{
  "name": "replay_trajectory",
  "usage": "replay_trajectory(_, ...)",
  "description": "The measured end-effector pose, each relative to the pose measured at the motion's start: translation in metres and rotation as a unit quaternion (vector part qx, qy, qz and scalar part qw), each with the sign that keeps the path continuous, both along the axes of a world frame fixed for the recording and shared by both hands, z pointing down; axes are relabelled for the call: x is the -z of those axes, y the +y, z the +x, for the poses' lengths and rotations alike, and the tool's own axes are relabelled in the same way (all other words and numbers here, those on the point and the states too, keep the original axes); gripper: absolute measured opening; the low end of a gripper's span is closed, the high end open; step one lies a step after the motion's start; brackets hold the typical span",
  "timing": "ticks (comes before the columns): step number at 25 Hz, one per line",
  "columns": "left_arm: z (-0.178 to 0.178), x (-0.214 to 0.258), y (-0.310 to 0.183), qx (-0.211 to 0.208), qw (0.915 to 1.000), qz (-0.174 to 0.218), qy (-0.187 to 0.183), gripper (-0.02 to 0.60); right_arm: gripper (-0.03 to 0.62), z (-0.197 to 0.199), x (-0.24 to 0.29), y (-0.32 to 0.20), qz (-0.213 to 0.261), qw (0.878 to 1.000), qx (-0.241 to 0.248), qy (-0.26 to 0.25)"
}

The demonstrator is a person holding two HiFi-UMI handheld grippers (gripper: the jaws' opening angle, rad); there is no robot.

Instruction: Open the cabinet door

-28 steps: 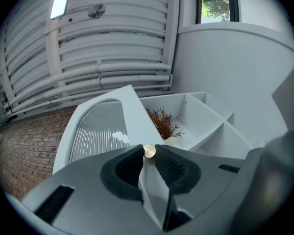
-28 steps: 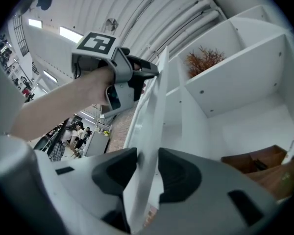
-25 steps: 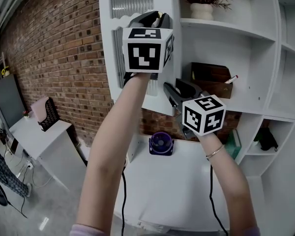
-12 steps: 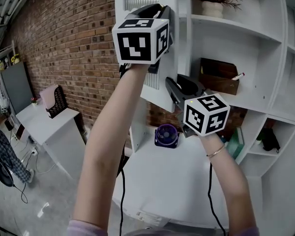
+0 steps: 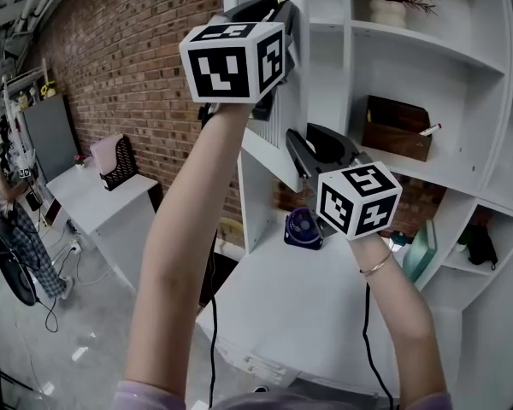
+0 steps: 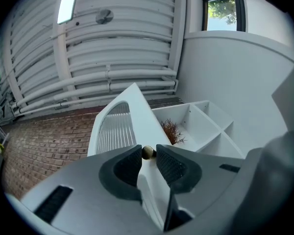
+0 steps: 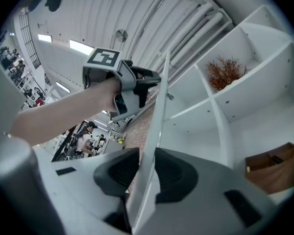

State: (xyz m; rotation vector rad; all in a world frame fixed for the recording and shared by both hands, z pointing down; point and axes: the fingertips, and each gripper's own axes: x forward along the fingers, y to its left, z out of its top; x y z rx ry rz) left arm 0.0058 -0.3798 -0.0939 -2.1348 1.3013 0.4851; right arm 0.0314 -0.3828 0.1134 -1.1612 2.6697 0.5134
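The white cabinet door [image 5: 292,101], with a ribbed glass panel, stands swung out from the shelf unit and nearly edge-on to me. My left gripper [image 5: 278,11] is raised at the door's upper part. Its jaws have just been opening a little, and the small brass knob [image 6: 147,152] still sits pinched between the left gripper [image 6: 148,156] tips. Lower down, my right gripper [image 5: 299,154] straddles the door's bottom edge. Its jaws have just been closing, and in the right gripper view the door [image 7: 157,131] panel runs between both pads of the right gripper [image 7: 147,173].
Open white shelves hold a potted dried plant [image 5: 393,7] and a brown box [image 5: 398,128]. A purple fan [image 5: 303,227] stands on the white table [image 5: 325,306] below. At the left are a brick wall, a side desk [image 5: 111,203] and people [image 5: 8,229].
The door has swung further out from the shelves, from showing its face to nearly edge-on. Both grippers moved along with it, holding the same spots.
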Motion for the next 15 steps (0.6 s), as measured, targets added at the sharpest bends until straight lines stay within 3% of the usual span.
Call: replay_trajectory(15,-0.052,0.000,0.028,0.032,0.9995,0.004,0.002,0.091,0.117,-0.050,-0.001,0.034,0.013,0.999,0.052,0.008)
